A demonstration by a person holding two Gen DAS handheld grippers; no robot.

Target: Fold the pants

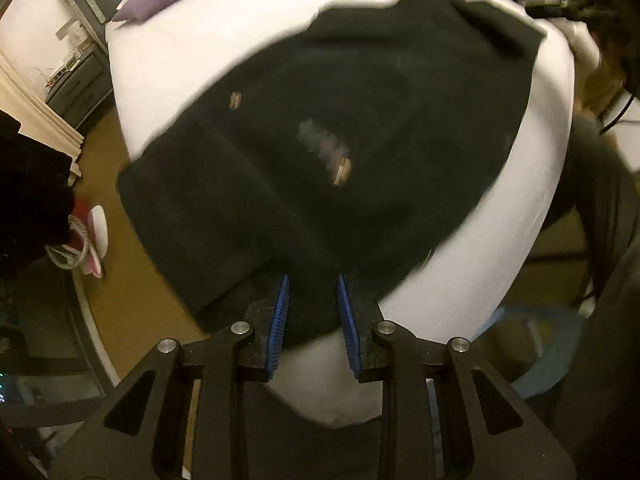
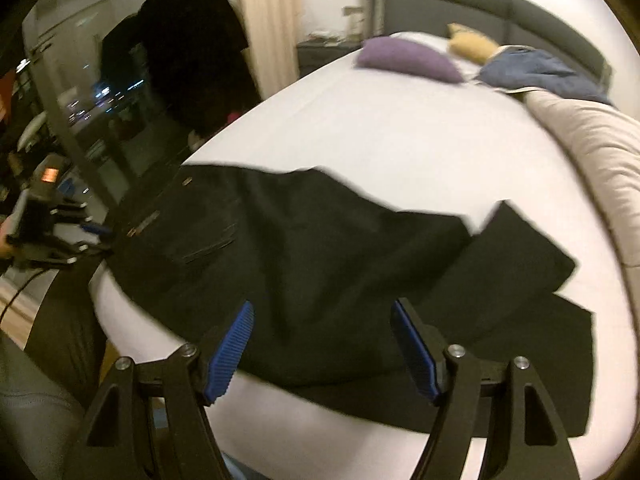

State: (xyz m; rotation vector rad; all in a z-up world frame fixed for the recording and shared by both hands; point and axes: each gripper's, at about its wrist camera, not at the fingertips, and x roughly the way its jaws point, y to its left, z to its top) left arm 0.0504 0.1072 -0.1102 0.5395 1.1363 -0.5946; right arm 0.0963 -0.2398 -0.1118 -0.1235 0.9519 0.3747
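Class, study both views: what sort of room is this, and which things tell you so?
Most likely a bedroom. A large bed with a white sheet fills both views, backed by a grey padded headboard, with a purple pillow at its head. Black pants lie spread on it.

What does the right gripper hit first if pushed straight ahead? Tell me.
Most likely the black pants on the bed. The right gripper points down at them, open, with nothing between; depth is unclear.

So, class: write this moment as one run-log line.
stage: folding | black pants: flat on white bed | left hand-held gripper: open, over waistband | right hand-held gripper: open, nothing held
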